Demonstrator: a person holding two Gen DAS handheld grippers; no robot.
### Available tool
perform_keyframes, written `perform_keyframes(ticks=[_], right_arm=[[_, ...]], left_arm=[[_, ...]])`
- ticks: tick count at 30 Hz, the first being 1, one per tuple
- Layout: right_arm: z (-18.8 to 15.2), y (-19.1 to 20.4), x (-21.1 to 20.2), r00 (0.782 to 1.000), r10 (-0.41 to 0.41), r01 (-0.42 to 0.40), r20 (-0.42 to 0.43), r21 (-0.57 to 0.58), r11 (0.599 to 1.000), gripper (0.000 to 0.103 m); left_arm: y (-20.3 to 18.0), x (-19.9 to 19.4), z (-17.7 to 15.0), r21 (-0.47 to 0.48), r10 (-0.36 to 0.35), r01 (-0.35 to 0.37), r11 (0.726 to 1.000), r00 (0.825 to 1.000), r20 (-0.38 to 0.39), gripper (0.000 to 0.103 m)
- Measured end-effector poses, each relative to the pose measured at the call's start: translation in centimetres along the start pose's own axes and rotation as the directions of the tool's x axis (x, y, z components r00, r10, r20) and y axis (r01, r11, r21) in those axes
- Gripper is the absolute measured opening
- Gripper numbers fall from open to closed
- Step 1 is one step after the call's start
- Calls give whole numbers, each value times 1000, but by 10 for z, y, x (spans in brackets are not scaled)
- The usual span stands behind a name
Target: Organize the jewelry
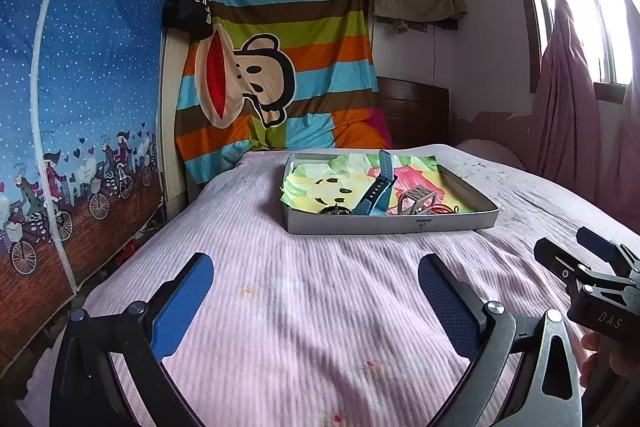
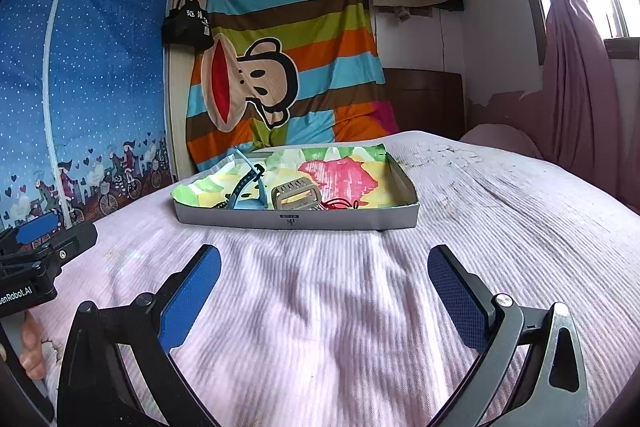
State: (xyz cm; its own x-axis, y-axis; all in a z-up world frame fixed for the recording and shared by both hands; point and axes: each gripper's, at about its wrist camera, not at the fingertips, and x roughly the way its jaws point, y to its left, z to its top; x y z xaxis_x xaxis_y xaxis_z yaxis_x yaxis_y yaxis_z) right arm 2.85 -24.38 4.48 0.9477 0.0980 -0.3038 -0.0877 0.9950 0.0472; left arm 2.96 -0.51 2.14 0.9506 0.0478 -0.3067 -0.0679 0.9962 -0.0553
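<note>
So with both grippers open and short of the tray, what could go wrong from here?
The blue watch, grey band and red cord crowd the tray's near wall, so a grab may catch two at once. The cord looks thin and tangled and could slip. The tray may slide on the soft pink bedspread.

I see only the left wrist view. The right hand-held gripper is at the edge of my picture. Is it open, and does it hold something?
Observer: The right hand-held gripper is open. Its jaws stand wide apart, with only the pink bedspread between them.
Operator: Is it already at the tray?
Observer: No. It is short of the tray and faces its front wall, with bare bedspread between.
Operator: What lies closest to it inside?
Observer: The grey watch band, just behind the middle of that wall, with the red cord to its right.
</note>
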Motion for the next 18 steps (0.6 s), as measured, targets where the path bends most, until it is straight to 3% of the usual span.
perform_keyframes(ticks=[18], right_arm=[[-2,-1,4,1000,2,-2,-2,22,1000,102]], left_arm=[[3,2,-4,-16,5,-5,1000,1000,-16,103]])
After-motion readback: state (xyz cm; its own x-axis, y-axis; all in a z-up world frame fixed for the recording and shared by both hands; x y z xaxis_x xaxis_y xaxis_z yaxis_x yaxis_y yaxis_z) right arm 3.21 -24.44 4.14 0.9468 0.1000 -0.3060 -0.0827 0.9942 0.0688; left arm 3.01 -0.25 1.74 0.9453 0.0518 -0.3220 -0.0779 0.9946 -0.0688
